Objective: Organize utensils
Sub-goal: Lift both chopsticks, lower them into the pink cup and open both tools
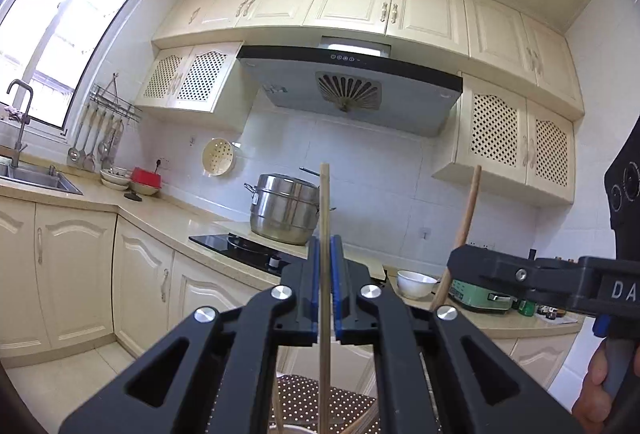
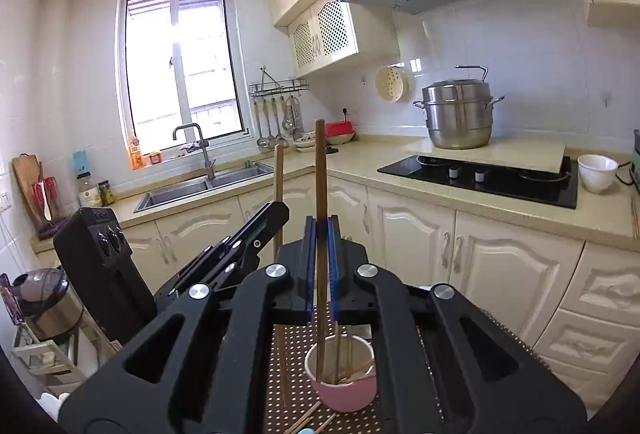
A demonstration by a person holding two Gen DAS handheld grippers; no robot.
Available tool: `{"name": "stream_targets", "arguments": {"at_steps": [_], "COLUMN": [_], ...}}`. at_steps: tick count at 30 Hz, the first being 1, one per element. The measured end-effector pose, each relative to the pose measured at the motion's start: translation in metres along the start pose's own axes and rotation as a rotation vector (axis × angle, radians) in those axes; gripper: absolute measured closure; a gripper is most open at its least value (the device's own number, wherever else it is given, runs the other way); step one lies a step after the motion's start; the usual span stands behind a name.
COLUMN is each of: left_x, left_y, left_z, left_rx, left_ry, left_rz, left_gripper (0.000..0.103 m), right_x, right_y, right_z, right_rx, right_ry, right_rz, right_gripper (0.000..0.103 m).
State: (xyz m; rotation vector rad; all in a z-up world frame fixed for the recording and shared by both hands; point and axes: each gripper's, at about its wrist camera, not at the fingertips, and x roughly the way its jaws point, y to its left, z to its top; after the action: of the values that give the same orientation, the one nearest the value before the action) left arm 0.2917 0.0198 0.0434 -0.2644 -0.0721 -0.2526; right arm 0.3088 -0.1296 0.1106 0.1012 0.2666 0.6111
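In the left wrist view my left gripper (image 1: pixel 325 246) is shut on a pale wooden chopstick (image 1: pixel 325 194) that stands upright between the blue pads. To its right, my right gripper (image 1: pixel 454 262) grips a browner chopstick (image 1: pixel 469 210), with a person's hand (image 1: pixel 596 390) behind it. In the right wrist view my right gripper (image 2: pixel 321 224) is shut on a dark brown chopstick (image 2: pixel 320 170). Its lower end reaches into a pink cup (image 2: pixel 346 392) that holds several more chopsticks. The cup stands on a brown dotted mat (image 2: pixel 290 350). My left gripper (image 2: pixel 280 208) is at the left with its chopstick (image 2: pixel 279 170).
A few loose chopsticks (image 2: pixel 308 414) lie on the mat beside the cup. Beyond are cream cabinets, a black hob (image 2: pixel 480 178) with a steel steamer pot (image 2: pixel 458 114), a white bowl (image 2: pixel 597 172) and a sink (image 2: pixel 208 186) under the window.
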Motion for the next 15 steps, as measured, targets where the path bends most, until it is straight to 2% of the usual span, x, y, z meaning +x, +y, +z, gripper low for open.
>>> {"name": "stream_targets", "arguments": {"at_steps": [11, 15], "left_x": [0.021, 0.024], "left_y": [0.008, 0.004], "left_z": [-0.006, -0.009], "left_rx": [-0.017, 0.005], "left_ry": [-0.086, -0.117], "left_rz": [0.034, 0.055], "left_gripper": [0.098, 0.098], "right_x": [0.027, 0.032], "right_y": [-0.016, -0.017], "right_z": [-0.037, -0.044], "right_rx": [0.034, 0.038], "right_ry": [0.093, 0.108], "right_rz": [-0.001, 0.0], "right_gripper": [0.097, 0.097]}}
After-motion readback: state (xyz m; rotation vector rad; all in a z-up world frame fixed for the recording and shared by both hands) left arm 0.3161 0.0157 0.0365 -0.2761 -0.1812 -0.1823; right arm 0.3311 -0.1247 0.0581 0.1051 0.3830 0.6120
